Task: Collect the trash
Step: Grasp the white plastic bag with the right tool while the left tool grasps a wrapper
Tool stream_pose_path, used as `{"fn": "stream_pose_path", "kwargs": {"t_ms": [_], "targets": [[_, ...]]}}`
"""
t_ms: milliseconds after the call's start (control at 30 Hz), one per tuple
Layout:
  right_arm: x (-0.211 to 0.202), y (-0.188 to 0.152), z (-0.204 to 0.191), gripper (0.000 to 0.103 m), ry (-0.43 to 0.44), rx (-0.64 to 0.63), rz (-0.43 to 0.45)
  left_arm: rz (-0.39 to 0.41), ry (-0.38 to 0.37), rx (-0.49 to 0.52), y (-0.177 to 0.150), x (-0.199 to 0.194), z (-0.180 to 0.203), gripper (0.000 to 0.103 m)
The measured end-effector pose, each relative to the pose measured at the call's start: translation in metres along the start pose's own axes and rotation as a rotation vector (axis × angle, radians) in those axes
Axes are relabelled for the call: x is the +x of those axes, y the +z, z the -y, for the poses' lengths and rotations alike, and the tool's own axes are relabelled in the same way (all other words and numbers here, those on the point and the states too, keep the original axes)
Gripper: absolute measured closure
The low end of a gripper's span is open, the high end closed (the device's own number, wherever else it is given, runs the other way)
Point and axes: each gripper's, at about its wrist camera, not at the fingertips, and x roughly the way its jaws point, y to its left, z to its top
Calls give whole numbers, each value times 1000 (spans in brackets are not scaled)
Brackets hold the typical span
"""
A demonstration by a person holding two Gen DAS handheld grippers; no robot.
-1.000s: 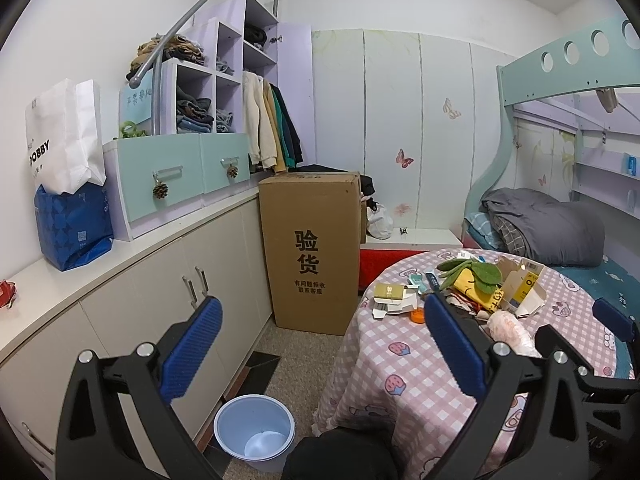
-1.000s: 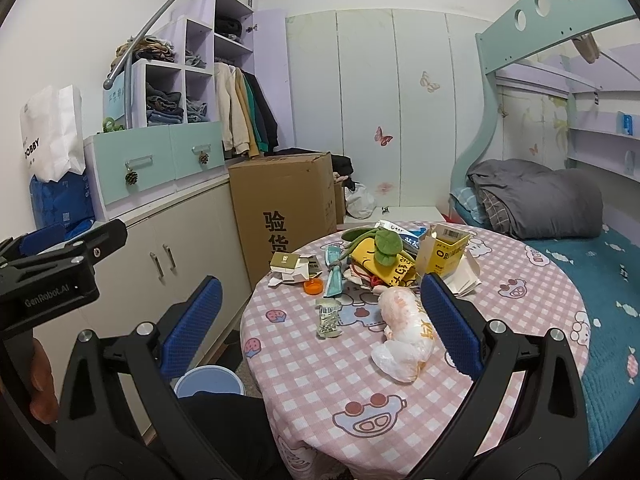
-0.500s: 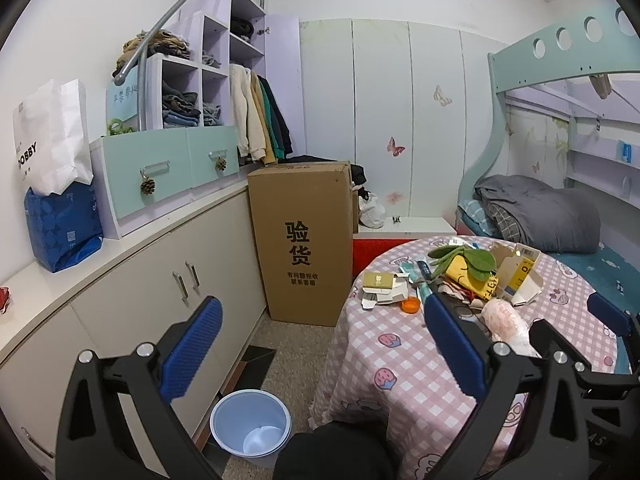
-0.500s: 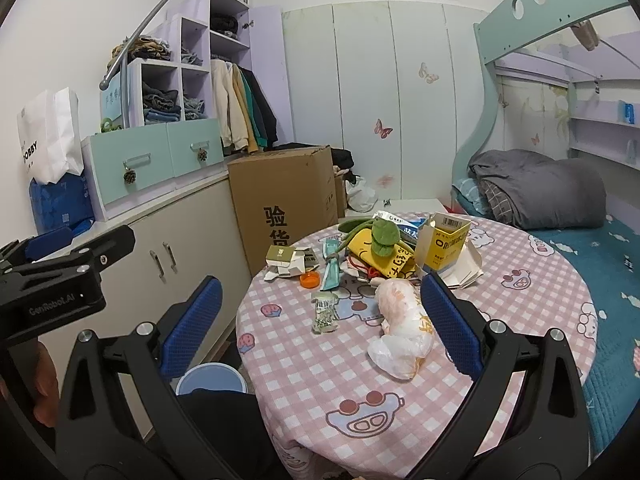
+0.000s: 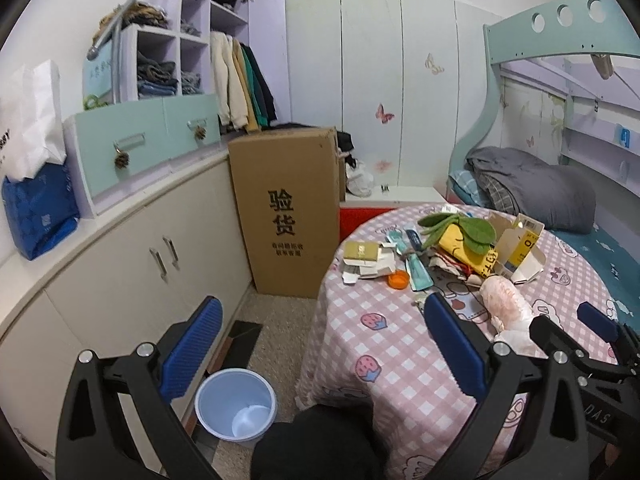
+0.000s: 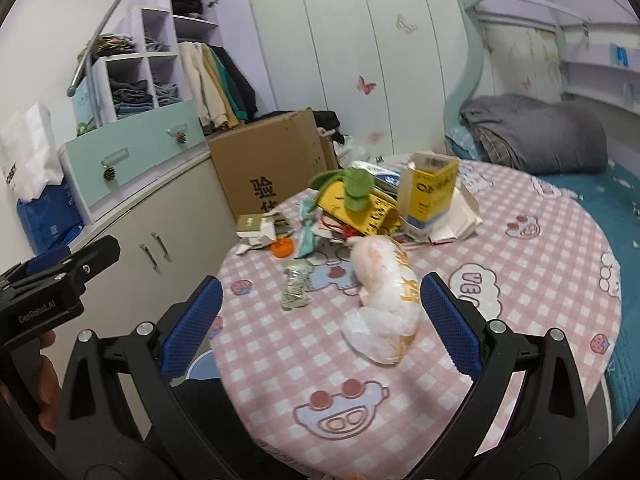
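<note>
Trash lies on a round table with a pink checked cloth: a crumpled white and orange plastic bag, a small crushed wrapper, an orange cap, an open yellow carton, torn white boxes and a yellow and green plush item. My right gripper is open just short of the plastic bag, above the table's near edge. My left gripper is open and empty, over the floor left of the table. A pale blue bin stands on the floor below it.
A tall cardboard box stands behind the table beside white cabinets. A bunk bed with a grey duvet lies to the right. A dark garment is at the near edge. A hand holds the left gripper.
Both grippers have moved forward and tilted down. The table and the plastic bag now loom larger in the right wrist view. Both stay open.
</note>
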Motion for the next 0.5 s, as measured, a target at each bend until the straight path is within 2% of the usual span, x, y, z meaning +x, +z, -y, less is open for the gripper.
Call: {"fn": "stream_pose_path", "kwargs": {"t_ms": [267,500], "targets": [[30,3,27,6,-60,-6,-67,-87,-57,-2,2,41,19,4],[63,6,43,7,-74,-14,-152,-154,-68,19,-1,71,35,4]]}}
